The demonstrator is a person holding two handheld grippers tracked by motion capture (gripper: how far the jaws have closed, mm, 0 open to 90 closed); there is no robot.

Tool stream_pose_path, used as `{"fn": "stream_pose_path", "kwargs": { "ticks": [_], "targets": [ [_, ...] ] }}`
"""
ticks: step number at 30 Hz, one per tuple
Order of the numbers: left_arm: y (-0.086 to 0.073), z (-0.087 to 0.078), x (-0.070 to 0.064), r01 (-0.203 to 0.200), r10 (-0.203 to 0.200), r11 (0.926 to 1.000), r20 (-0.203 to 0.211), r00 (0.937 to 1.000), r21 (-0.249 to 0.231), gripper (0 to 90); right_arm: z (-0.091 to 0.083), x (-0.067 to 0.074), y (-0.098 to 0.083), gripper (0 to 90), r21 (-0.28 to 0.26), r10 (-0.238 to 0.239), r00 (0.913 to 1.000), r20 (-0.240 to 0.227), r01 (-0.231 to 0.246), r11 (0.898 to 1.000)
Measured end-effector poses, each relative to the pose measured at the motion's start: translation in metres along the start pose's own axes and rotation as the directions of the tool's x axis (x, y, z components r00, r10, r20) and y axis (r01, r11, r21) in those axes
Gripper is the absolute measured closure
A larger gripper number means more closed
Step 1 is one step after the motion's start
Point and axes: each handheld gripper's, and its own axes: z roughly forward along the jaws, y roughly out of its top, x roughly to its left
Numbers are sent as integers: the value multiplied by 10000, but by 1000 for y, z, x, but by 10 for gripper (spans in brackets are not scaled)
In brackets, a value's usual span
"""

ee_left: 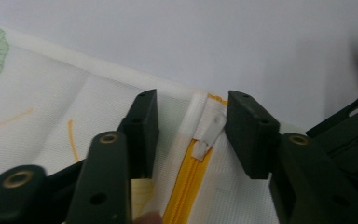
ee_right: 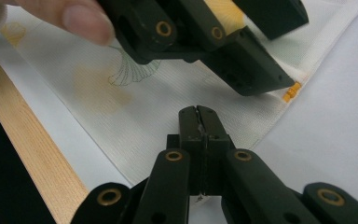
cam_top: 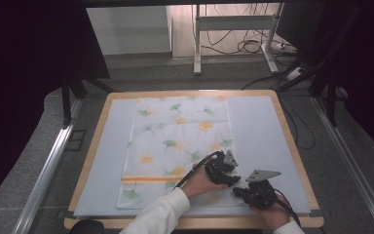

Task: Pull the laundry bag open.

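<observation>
Right gripper [ee_right: 199, 122]: clenched, jaws pressed together at the near edge of the bag [cam_top: 175, 146]. A sliver of white shows between the tips, so it appears to pinch the fabric hem, though the hold is thin.

Left gripper [ee_left: 191, 126]: released, jaws spread either side of the white pull tab [ee_left: 209, 130] at the end of the yellow zip [ee_left: 186, 186]. Nothing is gripped yet. A fingertip [ee_left: 144, 218] shows at the bottom edge.

Bag: flat on the pale mat [cam_top: 263, 141] of the bench [cam_top: 292, 146], near-right corner under both grippers, the rest lying away toward the far side. White mesh with green and orange leaf print.

Handling, as judged: light, limp, thin cloth; it will bunch and slide on the mat unless pinned. The tab is small and flat, likely to slip from a shallow bite. Best hold: tab taken squarely between the left jaws, hem anchored by the right beside the zip end.
</observation>
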Motion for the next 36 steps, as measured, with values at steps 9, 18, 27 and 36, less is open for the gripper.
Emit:
{"fn": "stream_pose_path", "kwargs": {
  "ticks": [9,18,27,36],
  "targets": [
    [0,-2,3,335,-336,9994,230,9992,51,756,0,0,0,894,33,-46,10000,-4,46,10000],
    [1,-2,0,153,-154,9999,125,9998,70,843,0,-1,1,893,70,-98,9999,-34,98,9999],
    [0,-4,2,305,-305,9995,67,9995,12,900,0,-3,2,894,45,-124,9999,112,124,9999],
    [-1,-5,2,186,-186,9998,35,9998,-12,900,5,-18,10,894,-221,164,9983,562,-152,9996]
  ]
}}
